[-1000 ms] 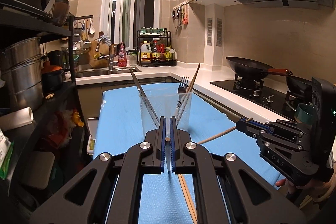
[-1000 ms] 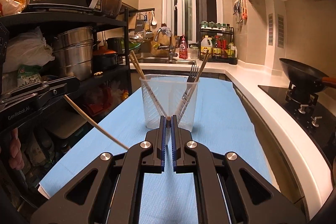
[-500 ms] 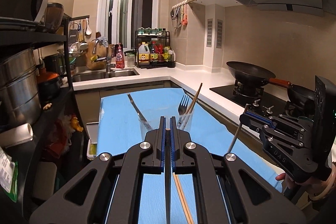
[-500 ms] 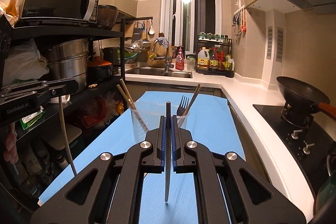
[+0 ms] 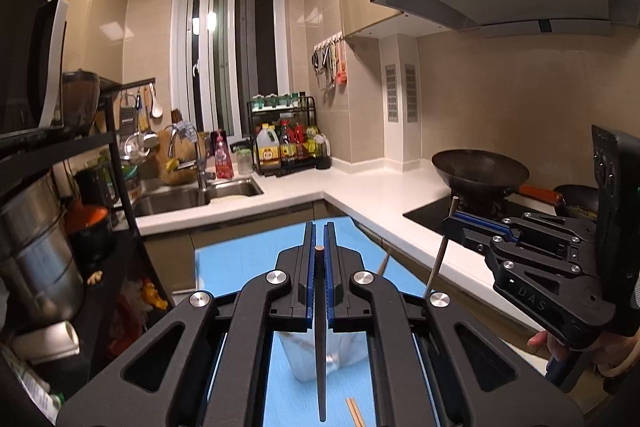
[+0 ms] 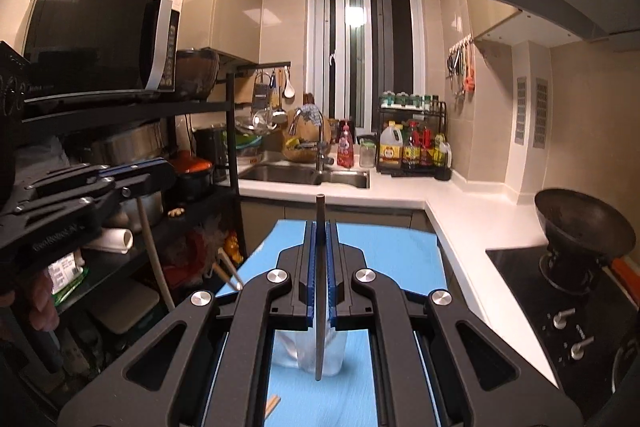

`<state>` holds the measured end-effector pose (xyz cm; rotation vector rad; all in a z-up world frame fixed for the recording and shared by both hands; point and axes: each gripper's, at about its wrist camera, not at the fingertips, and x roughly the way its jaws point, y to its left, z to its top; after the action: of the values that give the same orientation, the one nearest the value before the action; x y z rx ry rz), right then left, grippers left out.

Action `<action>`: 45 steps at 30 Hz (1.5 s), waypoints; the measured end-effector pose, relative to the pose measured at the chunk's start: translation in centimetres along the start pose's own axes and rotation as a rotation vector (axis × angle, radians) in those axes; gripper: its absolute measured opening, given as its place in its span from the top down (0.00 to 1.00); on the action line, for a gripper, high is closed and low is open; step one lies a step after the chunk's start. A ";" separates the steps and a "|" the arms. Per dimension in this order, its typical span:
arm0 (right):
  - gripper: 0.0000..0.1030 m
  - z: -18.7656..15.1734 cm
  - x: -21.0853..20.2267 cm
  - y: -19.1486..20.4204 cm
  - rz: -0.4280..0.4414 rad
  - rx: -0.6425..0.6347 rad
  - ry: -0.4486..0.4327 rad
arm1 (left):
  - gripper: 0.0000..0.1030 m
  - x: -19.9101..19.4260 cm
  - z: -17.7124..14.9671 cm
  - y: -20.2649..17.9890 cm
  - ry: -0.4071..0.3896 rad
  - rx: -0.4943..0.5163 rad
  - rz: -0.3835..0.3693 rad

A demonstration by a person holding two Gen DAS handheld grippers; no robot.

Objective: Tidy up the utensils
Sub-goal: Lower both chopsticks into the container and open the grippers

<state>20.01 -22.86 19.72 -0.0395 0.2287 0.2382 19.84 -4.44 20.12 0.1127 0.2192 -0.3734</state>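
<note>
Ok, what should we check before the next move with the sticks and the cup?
1. Left gripper shut tight on the left chopstick: ok.
2. Right gripper shut tight on the right chopstick: ok.
3. Both chopsticks pointing down, not sideways: ok.
4. Cup sitting below both grippers: ok.
5. Tips lined up right over the cup's opening: cannot tell.
6. All utensils off the mat: not ok, loose chopsticks lie there.
</note>
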 end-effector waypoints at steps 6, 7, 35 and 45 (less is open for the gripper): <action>0.95 3.0 2.3 0.1 0.009 -0.006 -0.040 | 0.96 2.2 3.6 0.6 -0.066 -0.015 0.004; 0.95 3.4 2.8 0.1 0.012 -0.004 -0.044 | 0.96 2.7 4.0 0.7 -0.080 -0.020 0.007; 0.42 -2.4 8.4 -1.2 -0.021 0.036 0.036 | 0.14 10.4 -2.3 5.0 0.046 -0.233 0.202; 0.20 -7.8 3.1 0.5 -0.065 0.070 0.127 | 0.10 3.6 -7.4 3.2 0.146 -0.165 0.265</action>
<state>21.05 -22.15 11.40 0.0075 0.3612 0.1633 22.88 -1.65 12.34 0.0052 0.3738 -0.0825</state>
